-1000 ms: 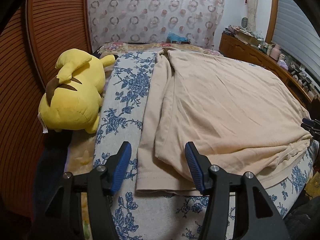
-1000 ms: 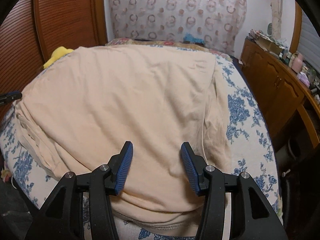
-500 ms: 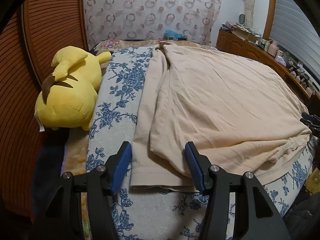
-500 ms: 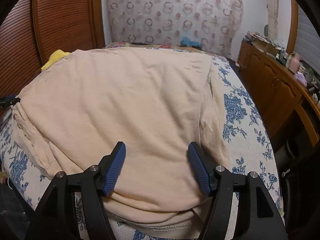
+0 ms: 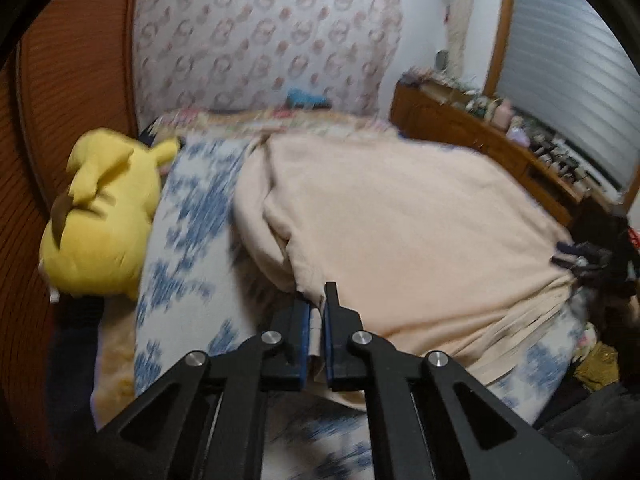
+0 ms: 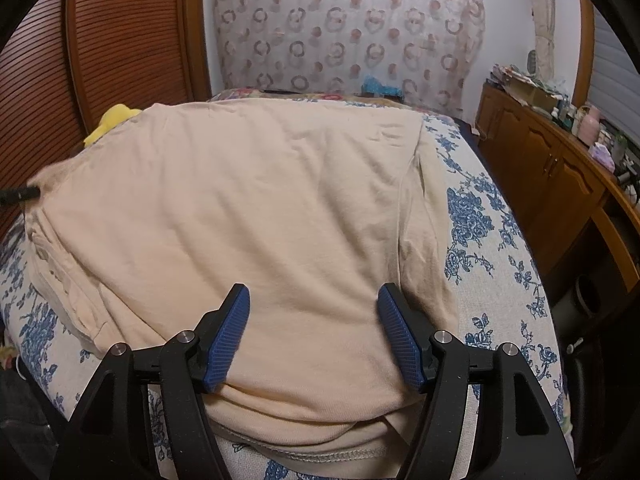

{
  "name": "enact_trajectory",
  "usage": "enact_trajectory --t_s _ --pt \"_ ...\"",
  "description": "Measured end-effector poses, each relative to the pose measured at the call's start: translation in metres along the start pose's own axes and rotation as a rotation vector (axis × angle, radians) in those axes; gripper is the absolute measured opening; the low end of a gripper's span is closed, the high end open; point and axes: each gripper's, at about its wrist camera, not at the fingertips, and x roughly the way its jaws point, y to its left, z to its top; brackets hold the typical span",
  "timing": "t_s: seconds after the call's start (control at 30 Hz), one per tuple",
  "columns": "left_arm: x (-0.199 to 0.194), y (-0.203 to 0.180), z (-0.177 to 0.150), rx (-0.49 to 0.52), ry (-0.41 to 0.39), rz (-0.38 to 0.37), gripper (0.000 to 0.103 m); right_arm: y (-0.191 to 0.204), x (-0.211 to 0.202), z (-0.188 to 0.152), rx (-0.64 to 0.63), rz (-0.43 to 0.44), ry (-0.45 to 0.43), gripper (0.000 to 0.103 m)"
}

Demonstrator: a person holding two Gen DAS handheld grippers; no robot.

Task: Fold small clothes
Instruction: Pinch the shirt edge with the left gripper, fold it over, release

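A beige shirt (image 5: 420, 232) lies spread on a bed with a blue-flowered cover (image 5: 188, 240). My left gripper (image 5: 317, 308) is shut on the shirt's near left corner and lifts it off the cover; the cloth bunches behind the jaws. In the right wrist view the shirt (image 6: 248, 216) fills the bed. My right gripper (image 6: 314, 312) is open wide, its blue pads (image 6: 228, 336) resting over the shirt's near right edge, the hem (image 6: 320, 454) below them. The left gripper's tip (image 6: 20, 194) shows at the far left edge.
A yellow plush toy (image 5: 100, 216) lies left of the shirt against the brown slatted wall (image 5: 68, 80). A wooden sideboard (image 6: 560, 176) with small items runs along the right. A patterned curtain (image 6: 344, 28) hangs behind the bed.
My left gripper has shut on the shirt's near left corner and raised it, with the view blurred by motion. My right gripper has opened wider over the shirt's near edge.
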Motion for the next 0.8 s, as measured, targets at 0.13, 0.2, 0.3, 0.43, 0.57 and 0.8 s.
enact_trajectory --t_s 0.13,0.2,0.3,0.43,0.57,0.8 --pt "-0.005 -0.034 0.031 0.058 -0.062 -0.082 0.002 -0.005 -0.012 -0.001 0.01 0.011 -0.011 0.067" --pt "-0.002 -0.05 0.046 0.078 -0.081 -0.14 0.002 -0.01 -0.02 -0.001 0.014 0.002 -0.022 0.067" --pt "0.004 -0.086 0.071 0.134 -0.108 -0.219 0.002 -0.02 -0.033 -0.001 0.036 -0.008 -0.043 0.067" --pt "0.018 -0.138 0.099 0.225 -0.118 -0.3 0.002 -0.034 -0.054 -0.001 0.064 -0.028 -0.077 0.067" --pt "0.035 -0.184 0.119 0.289 -0.098 -0.372 0.002 -0.045 -0.07 -0.003 0.081 -0.043 -0.099 0.067" --pt "0.042 -0.255 0.133 0.377 -0.066 -0.476 0.002 -0.059 -0.087 -0.005 0.096 -0.067 -0.121 0.067"
